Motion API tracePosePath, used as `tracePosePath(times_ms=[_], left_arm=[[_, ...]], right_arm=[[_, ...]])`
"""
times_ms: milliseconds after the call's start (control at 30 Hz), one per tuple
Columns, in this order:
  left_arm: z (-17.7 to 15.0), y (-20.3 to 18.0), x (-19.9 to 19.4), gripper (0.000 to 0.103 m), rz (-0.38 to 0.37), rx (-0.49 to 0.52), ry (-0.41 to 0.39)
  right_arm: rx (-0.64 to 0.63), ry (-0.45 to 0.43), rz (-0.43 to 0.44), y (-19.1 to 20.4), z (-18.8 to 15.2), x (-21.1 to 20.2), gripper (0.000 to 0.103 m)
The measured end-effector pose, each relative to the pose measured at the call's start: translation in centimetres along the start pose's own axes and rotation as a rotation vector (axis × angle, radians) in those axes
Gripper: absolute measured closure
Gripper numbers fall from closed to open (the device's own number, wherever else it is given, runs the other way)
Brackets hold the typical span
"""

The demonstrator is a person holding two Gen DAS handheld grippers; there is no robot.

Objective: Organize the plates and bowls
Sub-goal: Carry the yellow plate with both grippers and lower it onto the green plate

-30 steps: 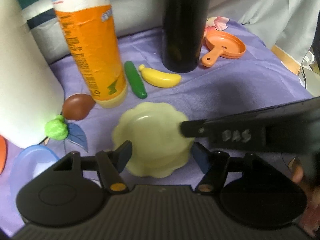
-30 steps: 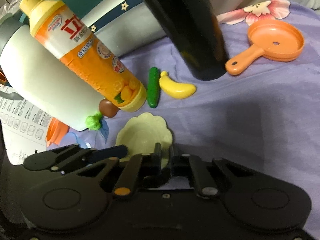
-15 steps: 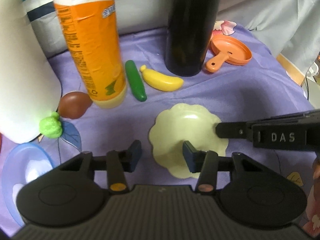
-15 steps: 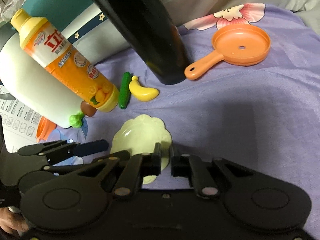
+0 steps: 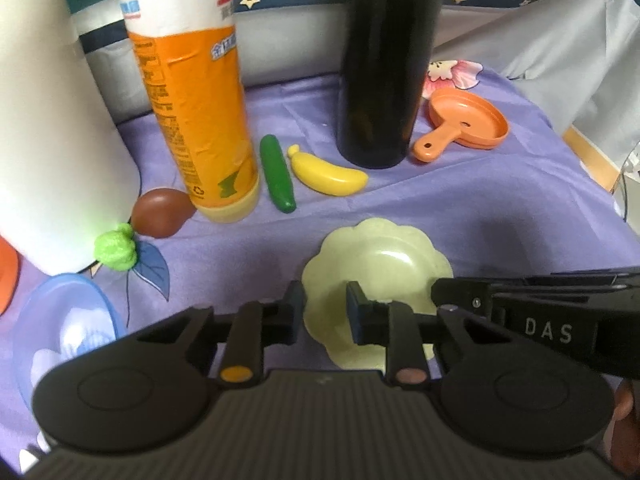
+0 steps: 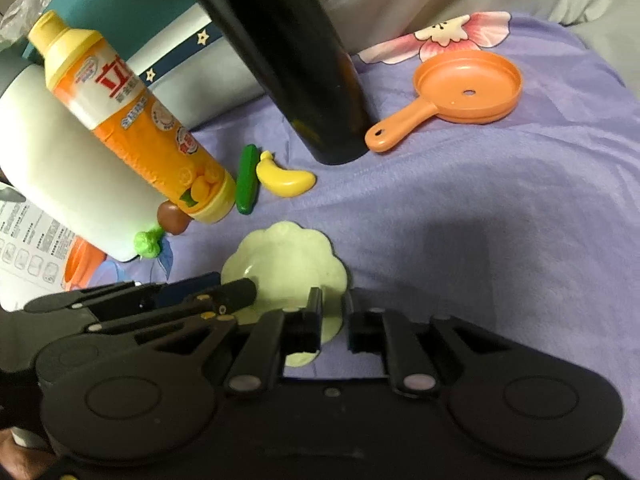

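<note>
A pale yellow-green scalloped plate (image 5: 380, 264) lies on the purple cloth; it also shows in the right wrist view (image 6: 284, 264). My left gripper (image 5: 324, 308) straddles the plate's left rim, its jaws narrowed on it with one finger over the plate. My right gripper (image 6: 332, 312) pinches the plate's opposite rim between its nearly closed jaws and shows as a black bar in the left wrist view (image 5: 520, 312). A blue plate (image 5: 64, 328) lies at the lower left. An orange toy pan (image 5: 464, 124) sits at the back right.
An orange bottle (image 5: 192, 120), a black bottle (image 5: 384, 64) and a white cylinder (image 5: 52, 132) stand behind. A toy cucumber (image 5: 277, 174), banana (image 5: 326, 176) and brown toy with a green top (image 5: 160, 218) lie between them. An orange item (image 6: 80, 264) lies at the left.
The plate has shifted right across the cloth with my right gripper. My left gripper followed it and its jaws closed from wide open down onto the plate's left rim.
</note>
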State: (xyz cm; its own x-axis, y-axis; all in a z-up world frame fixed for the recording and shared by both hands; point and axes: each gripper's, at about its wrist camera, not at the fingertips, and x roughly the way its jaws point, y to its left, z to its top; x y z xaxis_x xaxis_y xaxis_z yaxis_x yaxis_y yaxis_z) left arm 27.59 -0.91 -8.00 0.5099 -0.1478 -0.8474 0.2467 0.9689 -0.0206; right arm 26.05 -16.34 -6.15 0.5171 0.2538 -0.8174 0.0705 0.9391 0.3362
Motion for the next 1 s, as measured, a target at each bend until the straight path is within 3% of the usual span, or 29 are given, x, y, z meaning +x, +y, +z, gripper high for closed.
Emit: tracePosePath(times_ms=[433,1000], left_arm=[[-2.3,-1.9,-7.1,0.082,-0.011,0.014,-0.037],[-14.6,1.6,-18.6,0.082,0.016,-0.064,-0.052]], right_arm=[[0.055,0.005,0.037,0.0,-2.5,-7.1,0.09],[0.007,0.084,0.121,6.2,-12.3,-14.3,0.09]])
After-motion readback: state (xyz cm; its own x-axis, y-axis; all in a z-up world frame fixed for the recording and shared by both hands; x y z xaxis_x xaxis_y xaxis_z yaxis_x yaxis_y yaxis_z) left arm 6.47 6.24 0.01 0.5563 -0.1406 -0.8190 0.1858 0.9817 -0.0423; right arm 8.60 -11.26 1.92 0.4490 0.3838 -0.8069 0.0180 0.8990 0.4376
